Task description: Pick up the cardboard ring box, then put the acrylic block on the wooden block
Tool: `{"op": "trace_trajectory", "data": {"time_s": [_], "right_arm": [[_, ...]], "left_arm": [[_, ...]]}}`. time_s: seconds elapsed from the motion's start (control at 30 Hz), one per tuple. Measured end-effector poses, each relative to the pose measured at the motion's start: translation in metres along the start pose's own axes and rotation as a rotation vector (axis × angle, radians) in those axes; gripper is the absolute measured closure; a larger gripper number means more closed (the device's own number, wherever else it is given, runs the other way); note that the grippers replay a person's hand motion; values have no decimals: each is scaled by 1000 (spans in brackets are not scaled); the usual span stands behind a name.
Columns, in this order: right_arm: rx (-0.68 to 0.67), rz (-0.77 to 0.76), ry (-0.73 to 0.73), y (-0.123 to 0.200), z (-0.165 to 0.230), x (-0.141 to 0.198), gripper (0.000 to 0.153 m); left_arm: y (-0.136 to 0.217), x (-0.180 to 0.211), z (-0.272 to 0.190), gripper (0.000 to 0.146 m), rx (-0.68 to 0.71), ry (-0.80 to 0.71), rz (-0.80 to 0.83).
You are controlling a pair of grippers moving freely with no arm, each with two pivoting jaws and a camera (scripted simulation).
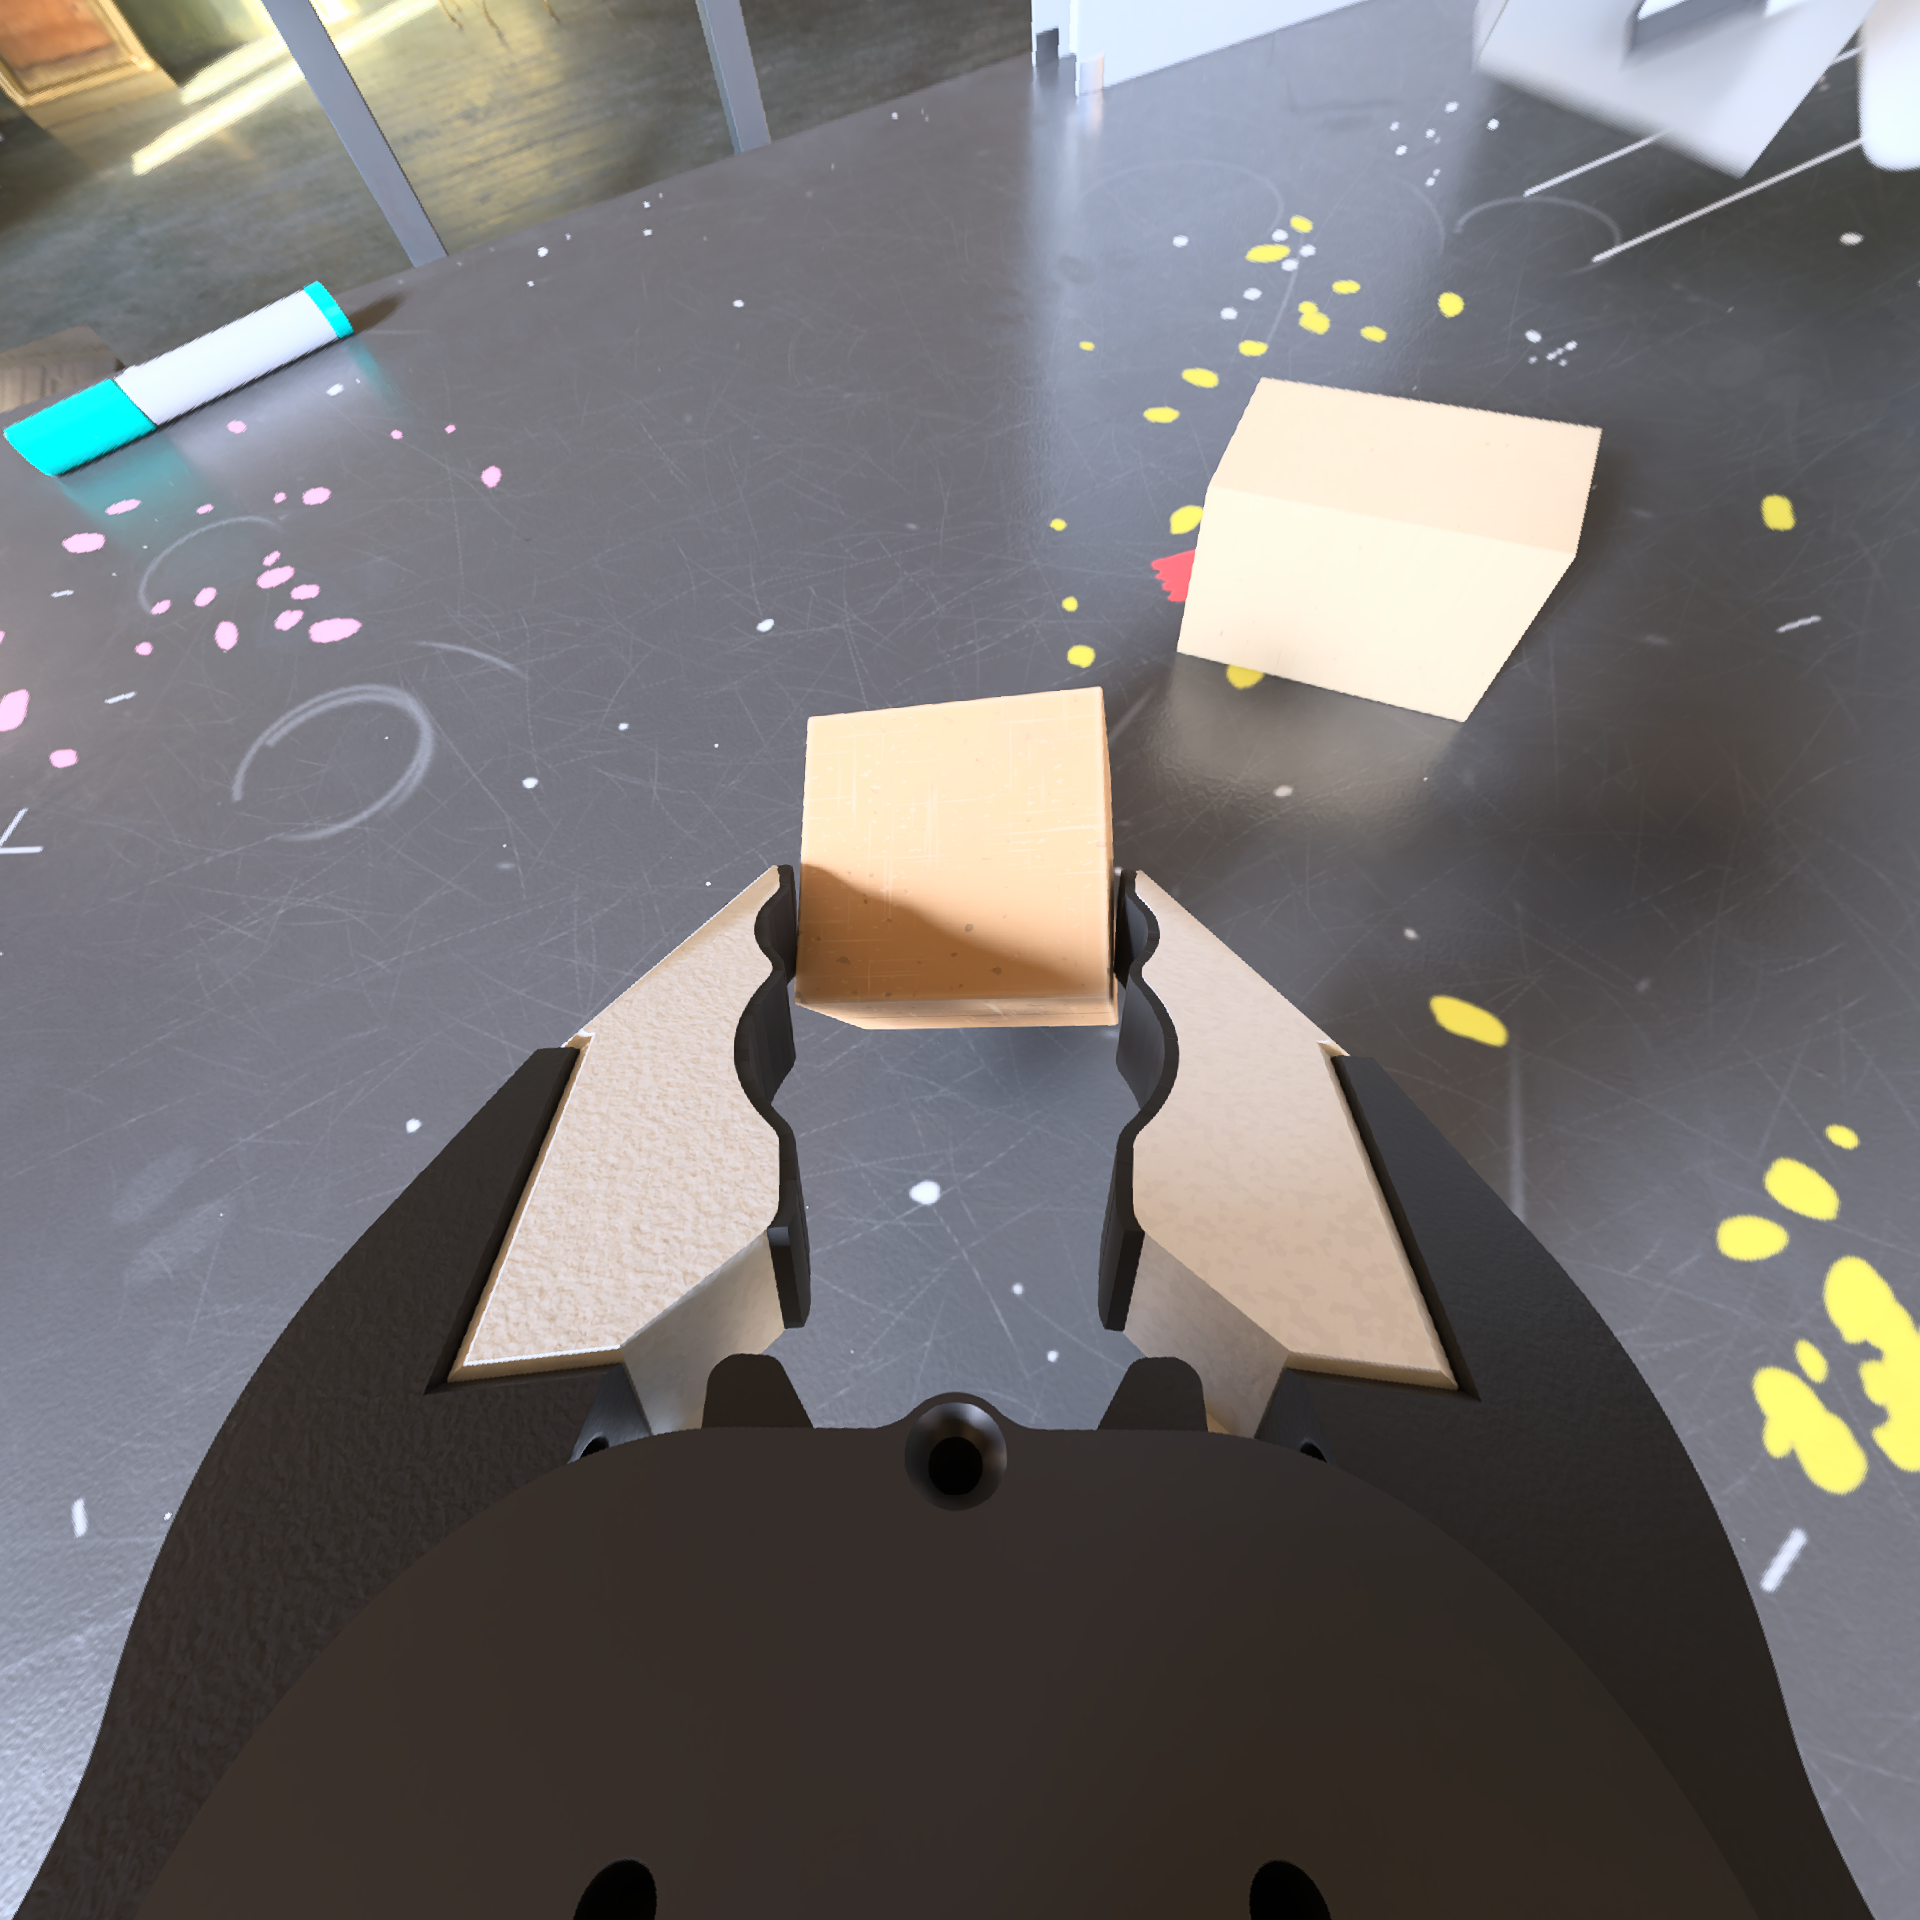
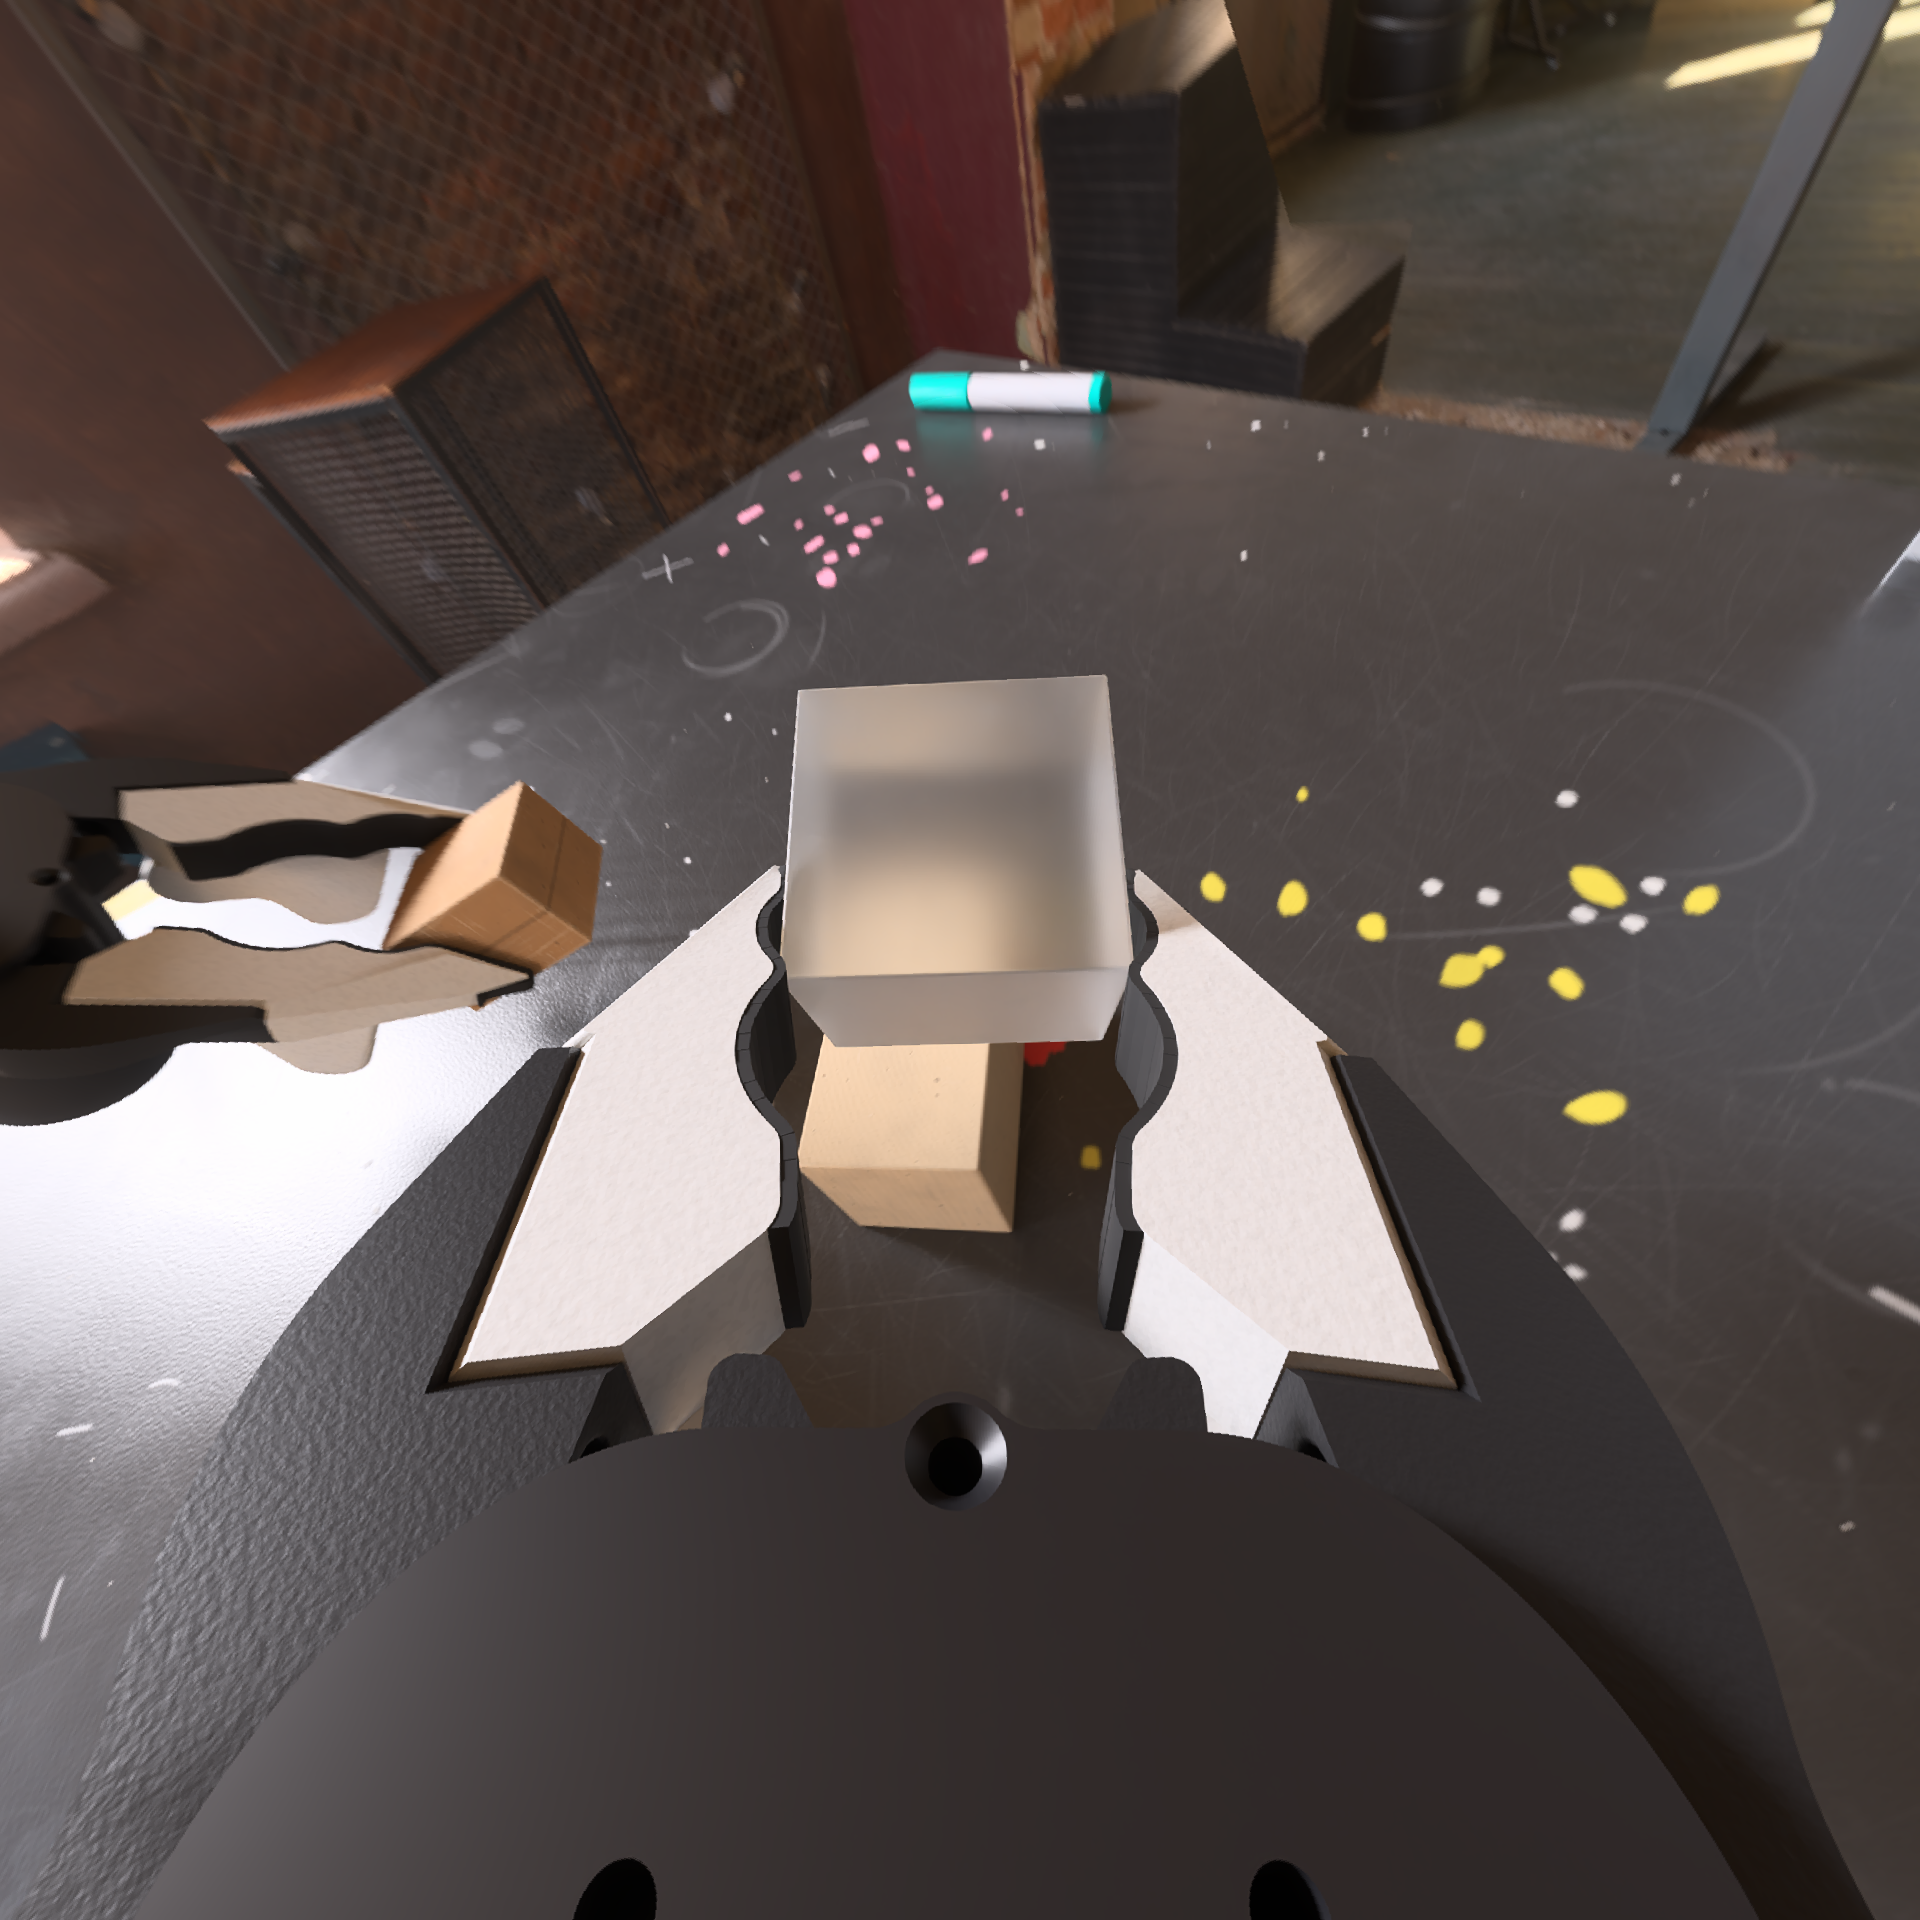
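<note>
My left gripper [image 1: 956, 914] is shut on the tan cardboard ring box [image 1: 954, 831] and holds it above the dark table. The pale wooden block [image 1: 1371, 551] lies on the table ahead and to the right of it. My right gripper [image 2: 956, 935] is shut on the frosted acrylic block [image 2: 951, 862], held just above the wooden block [image 2: 904, 1132], which shows below between the fingers. The left gripper [image 2: 488, 935] with the ring box [image 2: 499, 873] also shows at the left of the right wrist view.
A white marker with teal ends [image 1: 177, 379] lies near the table's far edge; it also shows in the right wrist view [image 2: 1008, 392]. The dark table [image 1: 623, 582] bears pink, yellow and white paint spots. The right gripper [image 1: 1704, 73] shows blurred at top right.
</note>
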State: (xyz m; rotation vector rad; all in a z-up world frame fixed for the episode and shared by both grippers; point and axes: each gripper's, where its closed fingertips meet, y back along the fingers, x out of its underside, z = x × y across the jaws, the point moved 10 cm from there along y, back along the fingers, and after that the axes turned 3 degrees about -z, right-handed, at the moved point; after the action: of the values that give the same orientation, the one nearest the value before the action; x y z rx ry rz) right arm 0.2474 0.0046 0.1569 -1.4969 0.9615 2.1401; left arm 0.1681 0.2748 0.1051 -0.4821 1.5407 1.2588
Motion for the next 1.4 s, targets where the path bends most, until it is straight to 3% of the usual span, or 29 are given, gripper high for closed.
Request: {"op": "trace_trajectory", "data": {"time_s": [0.5,1.07,1.17,1.4], "right_arm": [[180,162,103,-30,29,28,91],[171,214,150,-38,34,32,91],[180,209,200,-37,37,33,64],[204,204,261,-31,43,28,60]], "left_arm": [[6,3,1,84,24,19,-31],[4,6,-1,84,38,25,-33],[6,6,-1,84,40,22,-37],[8,0,-5,84,44,10,-36]]}}
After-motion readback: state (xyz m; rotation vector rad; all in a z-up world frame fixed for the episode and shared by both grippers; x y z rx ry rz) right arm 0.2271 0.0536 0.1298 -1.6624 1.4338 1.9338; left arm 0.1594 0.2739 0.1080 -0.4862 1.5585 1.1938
